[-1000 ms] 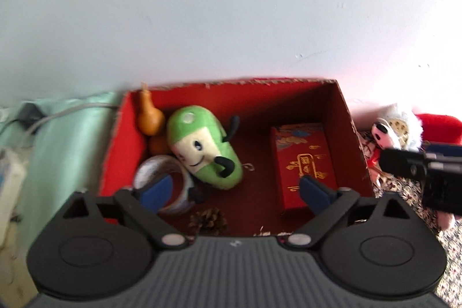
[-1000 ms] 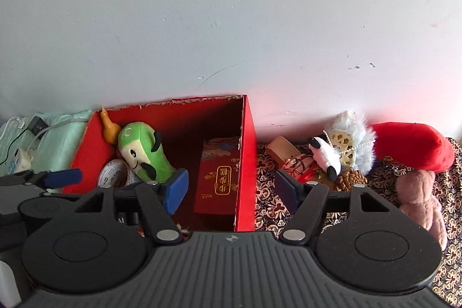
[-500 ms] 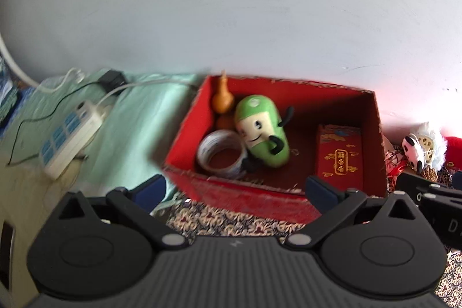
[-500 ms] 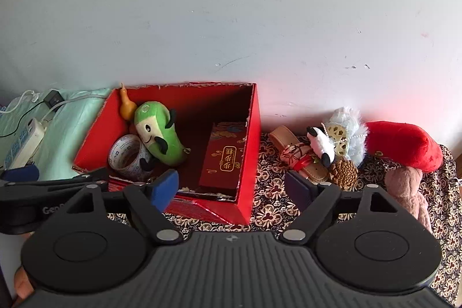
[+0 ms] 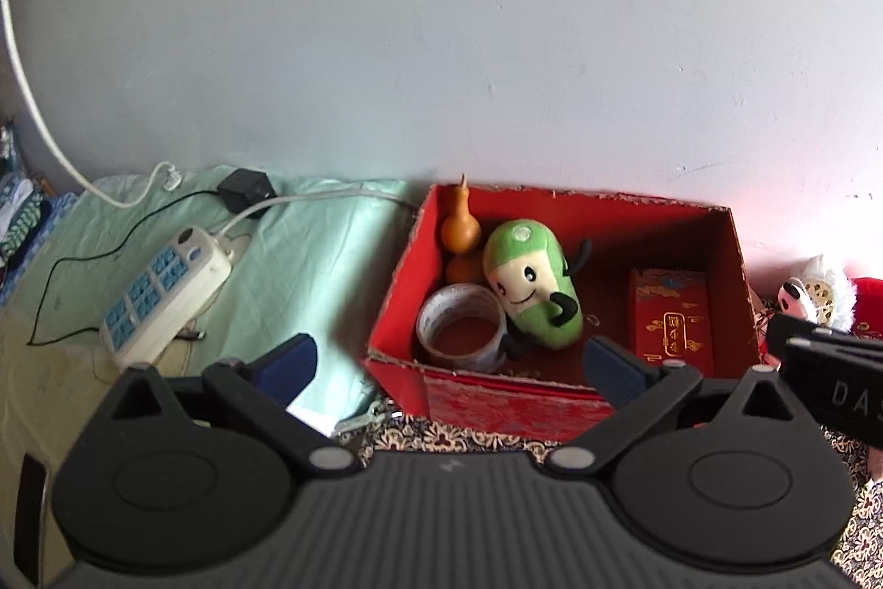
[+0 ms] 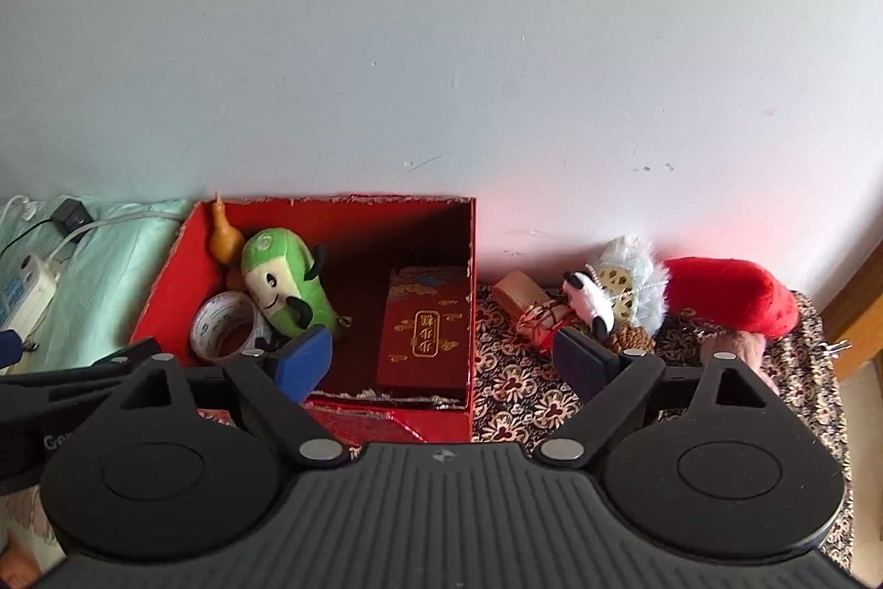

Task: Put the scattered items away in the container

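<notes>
Red box (image 6: 165,291) against wall, holding green plush (image 6: 287,285), tape roll (image 6: 223,332), orange gourd (image 6: 223,235), red packet (image 6: 425,335). Scattered items well right of it on patterned cloth (image 6: 513,368): panda toy (image 6: 588,299), pinecone (image 6: 632,338), red plush (image 6: 728,293). Left hand-held gripper (image 5: 450,360) spread wide, empty, before box. Right hand-held gripper (image 6: 441,357) likewise spread, empty.

A white power strip (image 5: 165,296) with blue sockets lies on a pale green cloth (image 5: 309,258) against a grey-white wall (image 5: 441,37). A black adapter (image 5: 245,192) sits near it, trailing a thin black wire, while a white cable (image 5: 33,103) runs up the wall. A floral-patterned cloth (image 6: 524,396) covers the surface to the right.
</notes>
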### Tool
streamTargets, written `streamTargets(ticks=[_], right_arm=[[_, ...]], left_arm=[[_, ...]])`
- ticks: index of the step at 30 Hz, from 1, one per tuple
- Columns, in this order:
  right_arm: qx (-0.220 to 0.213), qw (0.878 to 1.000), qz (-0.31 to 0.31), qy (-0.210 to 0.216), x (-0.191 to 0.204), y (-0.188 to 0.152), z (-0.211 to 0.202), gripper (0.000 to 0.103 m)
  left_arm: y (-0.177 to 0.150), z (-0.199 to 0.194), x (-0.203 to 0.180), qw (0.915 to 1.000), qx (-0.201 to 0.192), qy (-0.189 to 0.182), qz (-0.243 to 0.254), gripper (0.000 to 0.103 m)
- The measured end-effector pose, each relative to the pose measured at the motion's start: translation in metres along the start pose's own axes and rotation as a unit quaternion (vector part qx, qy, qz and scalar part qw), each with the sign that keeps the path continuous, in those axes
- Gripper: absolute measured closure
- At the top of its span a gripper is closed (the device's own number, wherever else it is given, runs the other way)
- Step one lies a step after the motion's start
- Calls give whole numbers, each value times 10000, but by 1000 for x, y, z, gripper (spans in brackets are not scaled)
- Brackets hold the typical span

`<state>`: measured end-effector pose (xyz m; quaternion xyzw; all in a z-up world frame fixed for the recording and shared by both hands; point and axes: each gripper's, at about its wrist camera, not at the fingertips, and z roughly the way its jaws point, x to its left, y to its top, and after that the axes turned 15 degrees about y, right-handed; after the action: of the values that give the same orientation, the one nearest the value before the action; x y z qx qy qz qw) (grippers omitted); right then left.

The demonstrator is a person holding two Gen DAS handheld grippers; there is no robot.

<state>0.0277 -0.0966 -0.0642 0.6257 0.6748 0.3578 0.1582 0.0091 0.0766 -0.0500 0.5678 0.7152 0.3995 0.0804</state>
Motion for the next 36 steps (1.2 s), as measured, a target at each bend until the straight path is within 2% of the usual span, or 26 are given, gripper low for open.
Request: streamTargets(ticks=[4, 8, 14, 18, 21, 26, 32, 36], right_arm=[[78, 9995, -27, -305, 18, -2, 9, 13], [176, 9988, 64, -453, 30, -6, 18, 13], [665, 9946, -60, -796, 45, -9, 33, 13], [634, 9957, -115, -672, 55, -8, 31, 14], [476, 9964, -109, -695, 58, -2, 27, 14], [225, 9978, 258, -572, 51, 9, 19, 14], [192, 9973, 579, -418, 45, 11, 21, 14], [191, 9979, 494, -368, 50, 13, 23, 14]], left_arm=[[3, 15, 16, 9994, 89, -348, -25, 1], [5, 30, 30, 9994, 26, -355, -31, 1], [6, 49, 36, 9988, 52, -465, 117, 1], [7, 54, 38, 9984, 54, -492, 275, 1], [12, 57, 48, 9983, 98, -545, 203, 1], [22, 61, 59, 9988, 86, -472, 98, 1], [29, 55, 63, 9990, -95, -426, 129, 1], [30, 58, 64, 9990, -53, -442, 94, 1]])
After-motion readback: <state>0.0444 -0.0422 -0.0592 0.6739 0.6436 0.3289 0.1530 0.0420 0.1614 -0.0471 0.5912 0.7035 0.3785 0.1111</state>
